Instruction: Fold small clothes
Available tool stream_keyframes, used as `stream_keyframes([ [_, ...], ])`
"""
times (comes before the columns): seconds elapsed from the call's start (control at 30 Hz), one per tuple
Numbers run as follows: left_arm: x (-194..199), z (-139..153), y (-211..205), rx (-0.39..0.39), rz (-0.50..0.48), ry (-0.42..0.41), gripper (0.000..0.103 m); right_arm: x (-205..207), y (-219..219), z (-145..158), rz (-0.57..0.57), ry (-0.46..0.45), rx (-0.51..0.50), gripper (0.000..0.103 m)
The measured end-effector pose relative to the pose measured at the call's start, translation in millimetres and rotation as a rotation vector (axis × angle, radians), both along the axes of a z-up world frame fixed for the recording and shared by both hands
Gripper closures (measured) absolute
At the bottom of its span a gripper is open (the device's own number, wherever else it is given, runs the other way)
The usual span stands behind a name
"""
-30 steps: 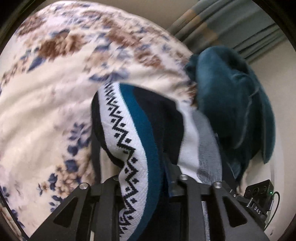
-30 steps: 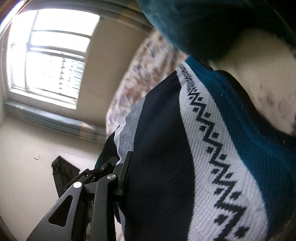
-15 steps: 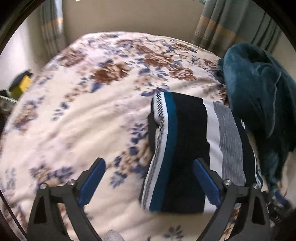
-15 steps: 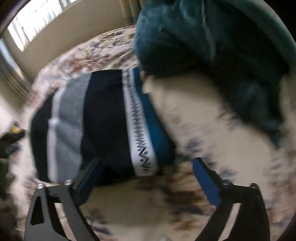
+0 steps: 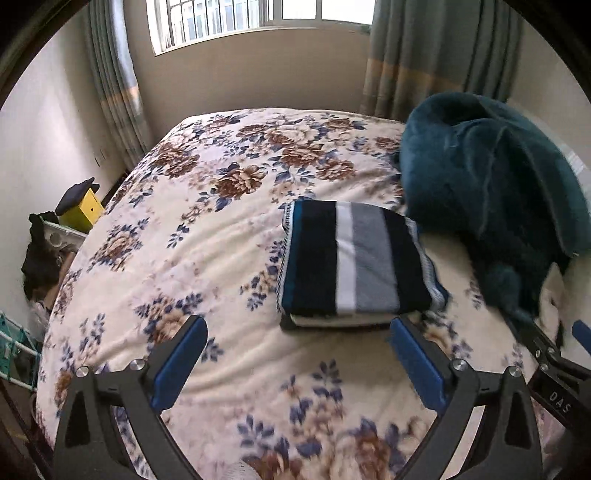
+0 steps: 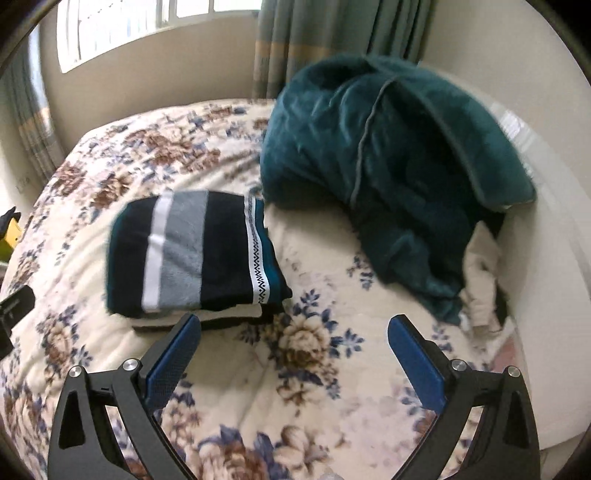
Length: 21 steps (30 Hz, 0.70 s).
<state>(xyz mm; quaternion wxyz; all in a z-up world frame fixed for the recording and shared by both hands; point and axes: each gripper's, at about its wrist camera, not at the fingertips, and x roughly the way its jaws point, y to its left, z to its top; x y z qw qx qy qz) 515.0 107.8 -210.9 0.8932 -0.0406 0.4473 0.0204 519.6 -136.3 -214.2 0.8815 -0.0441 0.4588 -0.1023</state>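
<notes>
A folded striped sweater [image 5: 351, 262], navy, white, grey and teal with a zigzag band, lies flat on the floral bedspread [image 5: 221, 229]. It also shows in the right wrist view [image 6: 192, 254], left of centre. My left gripper [image 5: 295, 343] is open and empty, a short way in front of the sweater's near edge. My right gripper [image 6: 295, 339] is open and empty, in front of the sweater's right corner. Neither touches the sweater.
A bulky teal blanket [image 5: 491, 206] is heaped on the bed right of the sweater, and shows in the right wrist view [image 6: 388, 166]. A yellow box [image 5: 83, 210] stands off the bed's left side. Curtains [image 5: 436, 55] and a window [image 5: 251, 18] are behind.
Both grippers let go of the sweater, opened and drew back. The sweater now lies folded on the bed instead of hanging in the jaws.
</notes>
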Motion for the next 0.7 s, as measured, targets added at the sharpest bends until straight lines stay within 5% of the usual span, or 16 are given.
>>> stream_keyframes([
  [0.47, -157.5, 147.4, -15.3, 0.024, -0.032, -0.182, 0.002, -200.8, 1.0, 204.4, 0.063, -0.202, -0.02, 0.001],
  [0.7, -207.8, 180.9, -11.5, 0.018, -0.026, -0.254, 0.002, -268.6, 0.2, 263.1, 0.101, -0.276, -0.013, 0.001],
])
